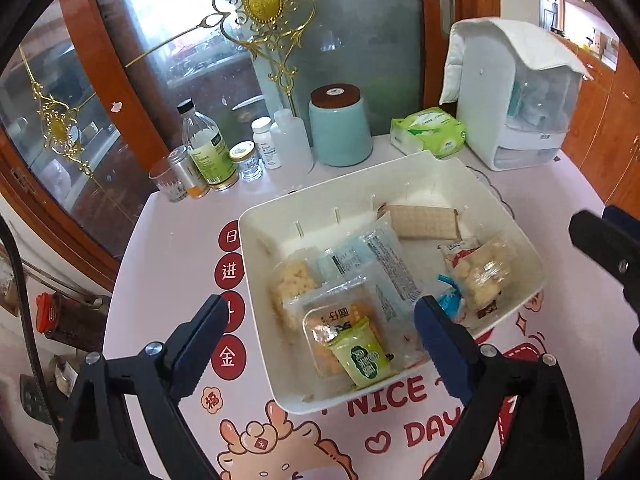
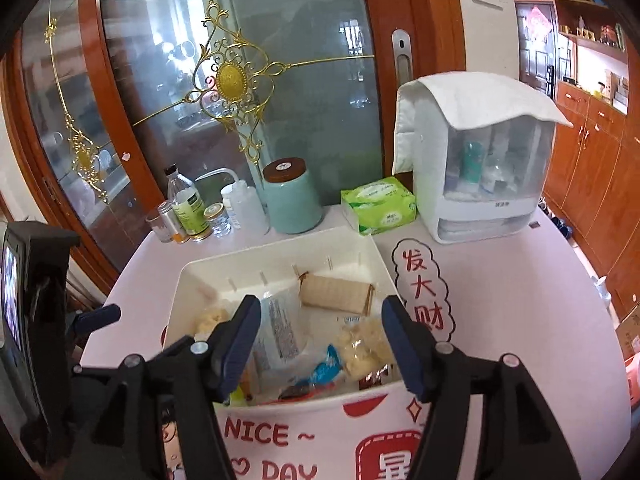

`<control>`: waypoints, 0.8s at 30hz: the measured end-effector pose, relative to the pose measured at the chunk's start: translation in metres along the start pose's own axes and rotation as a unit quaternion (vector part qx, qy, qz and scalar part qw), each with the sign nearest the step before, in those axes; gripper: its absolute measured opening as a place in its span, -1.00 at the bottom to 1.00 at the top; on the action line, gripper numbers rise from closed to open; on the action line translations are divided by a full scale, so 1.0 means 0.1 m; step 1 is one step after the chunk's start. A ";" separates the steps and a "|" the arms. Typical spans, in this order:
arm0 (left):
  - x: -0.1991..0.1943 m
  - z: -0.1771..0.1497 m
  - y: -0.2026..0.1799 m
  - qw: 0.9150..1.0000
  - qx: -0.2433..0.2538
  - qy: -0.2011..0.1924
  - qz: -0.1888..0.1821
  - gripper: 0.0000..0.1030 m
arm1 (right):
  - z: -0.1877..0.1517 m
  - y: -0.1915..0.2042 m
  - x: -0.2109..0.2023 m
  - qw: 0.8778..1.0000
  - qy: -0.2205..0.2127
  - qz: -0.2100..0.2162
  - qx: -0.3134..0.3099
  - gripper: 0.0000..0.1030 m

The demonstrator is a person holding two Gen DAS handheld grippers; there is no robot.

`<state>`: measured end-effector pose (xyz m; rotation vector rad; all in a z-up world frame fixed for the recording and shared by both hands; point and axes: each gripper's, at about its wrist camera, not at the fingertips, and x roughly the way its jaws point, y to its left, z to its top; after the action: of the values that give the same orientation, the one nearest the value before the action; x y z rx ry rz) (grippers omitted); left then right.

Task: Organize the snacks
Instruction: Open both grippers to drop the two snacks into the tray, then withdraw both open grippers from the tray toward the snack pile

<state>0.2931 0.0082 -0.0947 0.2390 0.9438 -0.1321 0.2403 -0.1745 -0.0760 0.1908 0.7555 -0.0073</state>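
Observation:
A white bin (image 1: 400,176) sits on the pink printed tablecloth and holds several snack packets. Among them are a wafer pack (image 1: 424,222) at the back, a pale blue packet (image 1: 380,256), a bag of puffed pieces (image 1: 486,276), a clear pack of orange snacks (image 1: 332,320) and a small green packet (image 1: 362,358) on top of it. My left gripper (image 1: 322,308) hangs open over the bin's near left part, with nothing pressed between its pads. My right gripper (image 2: 320,306) is open above the bin (image 2: 280,250), over the pale blue packet (image 2: 280,328) and a blue candy wrapper (image 2: 326,370).
Behind the bin stand several bottles and jars (image 1: 208,160), a teal canister (image 1: 340,128), a green tissue pack (image 1: 428,132) and a white storage box draped with a cloth (image 1: 516,92). A glass sliding door with gold trim closes off the back. The table edge curves away at left.

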 end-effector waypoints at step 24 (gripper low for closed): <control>-1.15 -0.85 -0.26 0.995 -0.037 -0.033 -0.091 0.82 | -0.70 -0.46 -1.10 0.999 0.005 0.011 0.049 0.24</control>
<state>0.1537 0.0065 -0.0531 0.0799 0.9022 -0.2711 0.1089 -0.2145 -0.0586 0.2933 0.7631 -0.0228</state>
